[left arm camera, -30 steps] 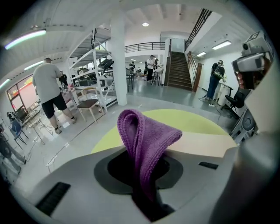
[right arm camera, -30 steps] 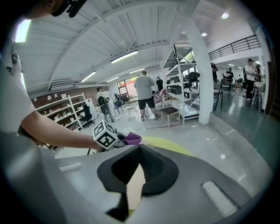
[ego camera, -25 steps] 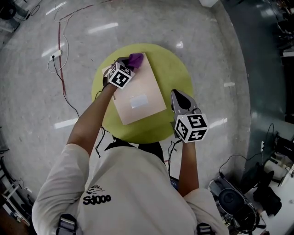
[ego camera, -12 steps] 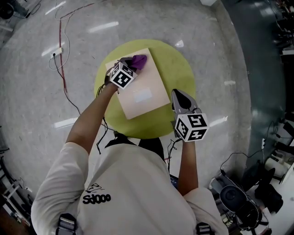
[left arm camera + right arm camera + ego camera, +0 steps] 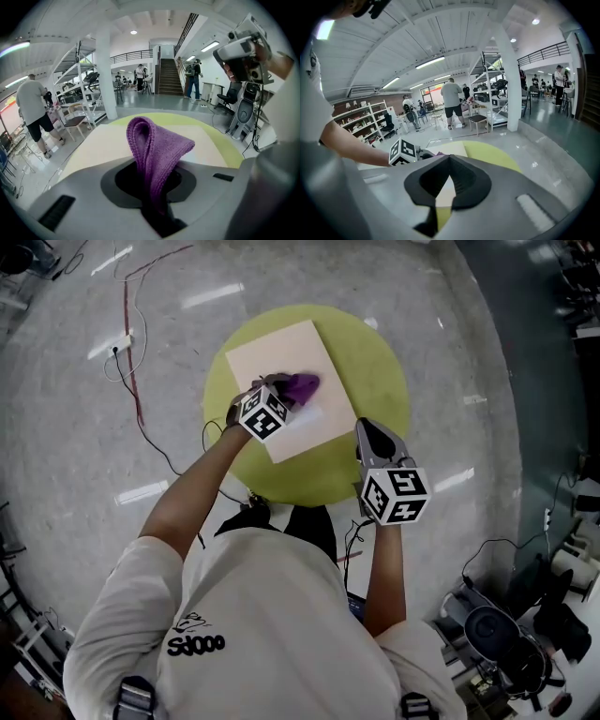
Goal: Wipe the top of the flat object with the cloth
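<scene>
head view: we pinch the cloth in our left gripper on the board; our right gripper hangs closed, empty, over the table.

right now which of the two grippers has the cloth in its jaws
The left gripper: its jaws pinch the purple cloth over the beige board. The right gripper is shut on nothing.

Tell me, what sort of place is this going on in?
Probably a big open workshop or lab hall: there is a staircase and a railed mezzanine, metal storage racks stand on a polished floor, and cables trail across it.
</scene>
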